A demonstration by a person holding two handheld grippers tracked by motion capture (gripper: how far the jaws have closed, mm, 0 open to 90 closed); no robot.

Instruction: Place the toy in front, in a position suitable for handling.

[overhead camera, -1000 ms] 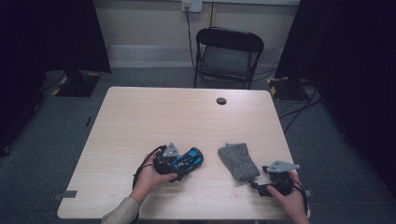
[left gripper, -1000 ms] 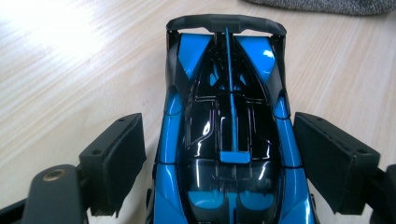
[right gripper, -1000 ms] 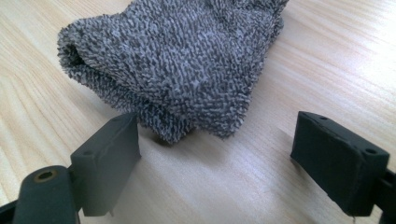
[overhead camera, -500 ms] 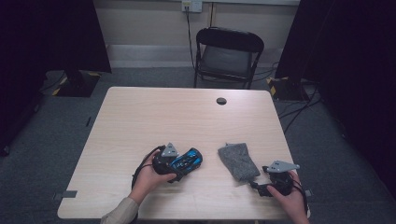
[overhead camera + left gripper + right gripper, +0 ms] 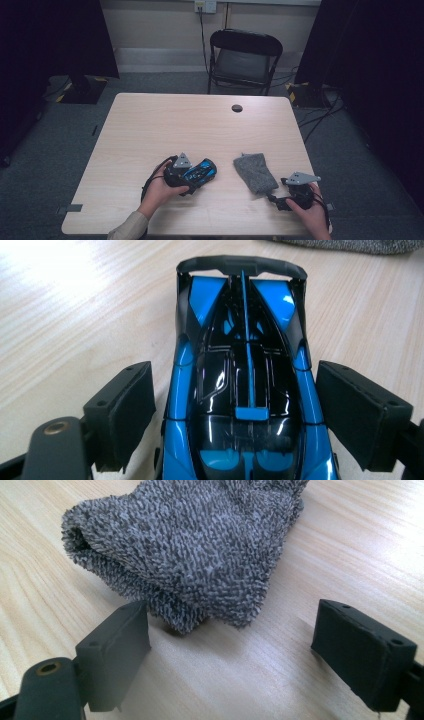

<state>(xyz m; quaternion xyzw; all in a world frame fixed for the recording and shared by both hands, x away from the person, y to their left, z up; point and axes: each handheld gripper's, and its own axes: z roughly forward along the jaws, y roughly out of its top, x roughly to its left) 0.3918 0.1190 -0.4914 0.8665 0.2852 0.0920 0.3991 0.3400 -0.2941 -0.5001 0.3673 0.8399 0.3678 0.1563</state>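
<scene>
Left gripper (image 5: 235, 405): jaws apart, straddling the blue toy car (image 5: 242, 385) — unmoved, no squeeze yet.
Right gripper (image 5: 230, 645): jaws wide, unmoved — grey cloth (image 5: 195, 545) ungrasped.

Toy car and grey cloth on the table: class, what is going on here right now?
A person sits at a wooden table with a gripper in each hand. The left gripper straddles a blue and black toy car, its jaws open on either side with small gaps. The right gripper is open too, just short of the near edge of a grey knitted cloth lying flat. Neither thing is gripped or lifted yet.
</scene>
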